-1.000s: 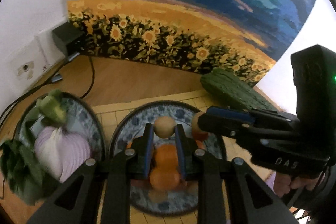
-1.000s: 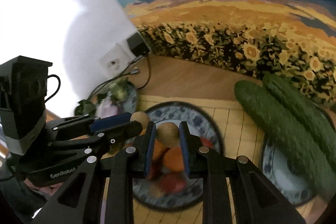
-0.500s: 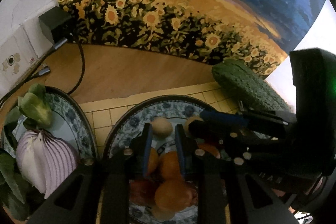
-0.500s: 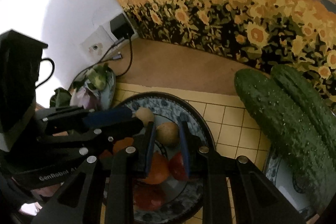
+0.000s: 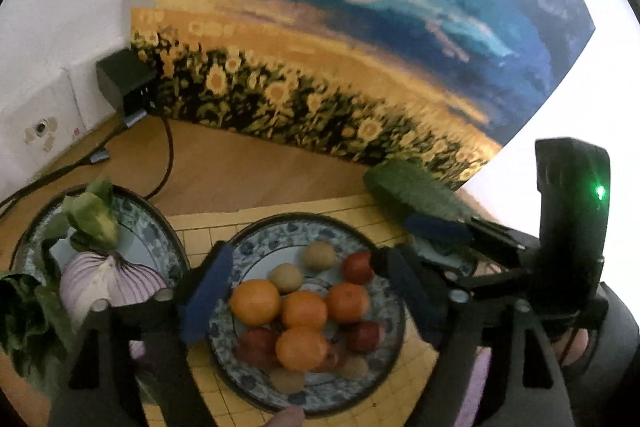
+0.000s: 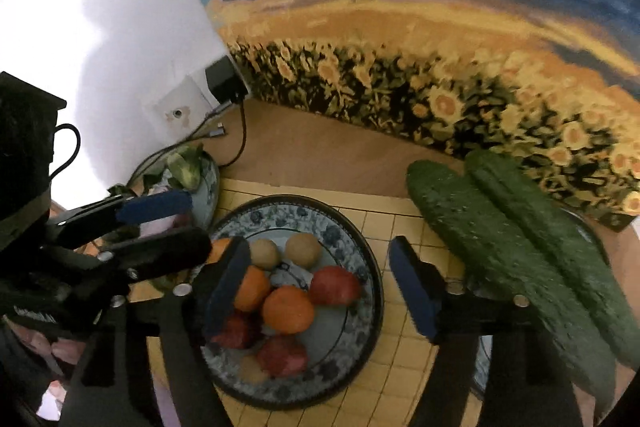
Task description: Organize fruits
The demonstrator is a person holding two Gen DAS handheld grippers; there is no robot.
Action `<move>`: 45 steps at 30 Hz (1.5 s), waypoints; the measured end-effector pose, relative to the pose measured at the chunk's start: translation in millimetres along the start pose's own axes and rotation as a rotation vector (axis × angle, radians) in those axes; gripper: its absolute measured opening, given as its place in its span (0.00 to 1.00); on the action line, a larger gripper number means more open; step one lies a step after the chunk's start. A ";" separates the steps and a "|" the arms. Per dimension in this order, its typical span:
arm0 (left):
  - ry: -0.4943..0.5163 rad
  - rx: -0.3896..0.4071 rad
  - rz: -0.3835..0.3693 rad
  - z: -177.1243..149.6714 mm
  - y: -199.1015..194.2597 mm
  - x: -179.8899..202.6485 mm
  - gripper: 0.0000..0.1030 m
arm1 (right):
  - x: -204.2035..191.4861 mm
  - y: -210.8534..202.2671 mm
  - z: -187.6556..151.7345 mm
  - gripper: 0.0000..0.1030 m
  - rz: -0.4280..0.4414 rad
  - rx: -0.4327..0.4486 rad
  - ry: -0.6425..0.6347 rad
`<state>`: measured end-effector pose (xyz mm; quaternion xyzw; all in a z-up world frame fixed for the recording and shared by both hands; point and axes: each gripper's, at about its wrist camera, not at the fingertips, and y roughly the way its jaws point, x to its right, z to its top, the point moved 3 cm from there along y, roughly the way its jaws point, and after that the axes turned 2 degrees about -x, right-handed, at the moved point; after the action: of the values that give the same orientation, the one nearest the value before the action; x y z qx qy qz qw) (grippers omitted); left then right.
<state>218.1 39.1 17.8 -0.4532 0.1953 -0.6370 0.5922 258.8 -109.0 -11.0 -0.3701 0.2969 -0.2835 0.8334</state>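
Observation:
A blue patterned plate holds oranges, red fruits and two small tan round fruits lying side by side at its far side. My left gripper hovers over the plate. Its jaws are opening, wide apart, with nothing pressed between them. My right gripper hangs over the same plate, also opening, its pads clear of the fruit. Each gripper shows in the other's view, the right one and the left one.
Two long cucumbers lie on a plate to the right. On the left, another patterned plate carries a red onion and leafy greens. Cables and a black adapter sit by the wall. A sunflower painting backs the table.
Both grippers were shut on a small tan fruit each; now both stand open, the two fruits lie on the plate, and both grippers have drawn back upward.

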 end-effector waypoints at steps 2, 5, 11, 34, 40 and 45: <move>0.020 0.021 -0.002 0.1 -17.6 9.2 0.94 | -6.6 -18.4 -2.3 0.82 -0.017 0.029 0.007; 0.066 0.100 0.021 -2.6 -51.3 27.9 1.00 | -18.7 -45.1 -9.5 0.86 -0.006 0.078 0.017; 0.077 0.136 0.003 -27.8 -90.3 48.4 1.00 | -43.8 -94.8 -42.2 0.92 0.011 0.146 0.016; 0.004 0.166 0.186 -116.8 -89.6 52.3 1.00 | -41.2 -118.5 -133.7 0.99 -0.001 0.138 0.004; 0.004 0.149 0.182 -116.9 -83.4 53.9 1.00 | -40.6 -116.0 -134.0 0.99 0.004 0.123 -0.010; 0.012 0.135 0.180 -116.8 -78.7 55.8 1.00 | -39.0 -115.0 -134.3 0.99 0.001 0.115 -0.008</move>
<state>84.5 -29.0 39.0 -0.3893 0.1954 -0.5956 0.6749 109.3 -207.3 16.6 -0.3225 0.2769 -0.2983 0.8546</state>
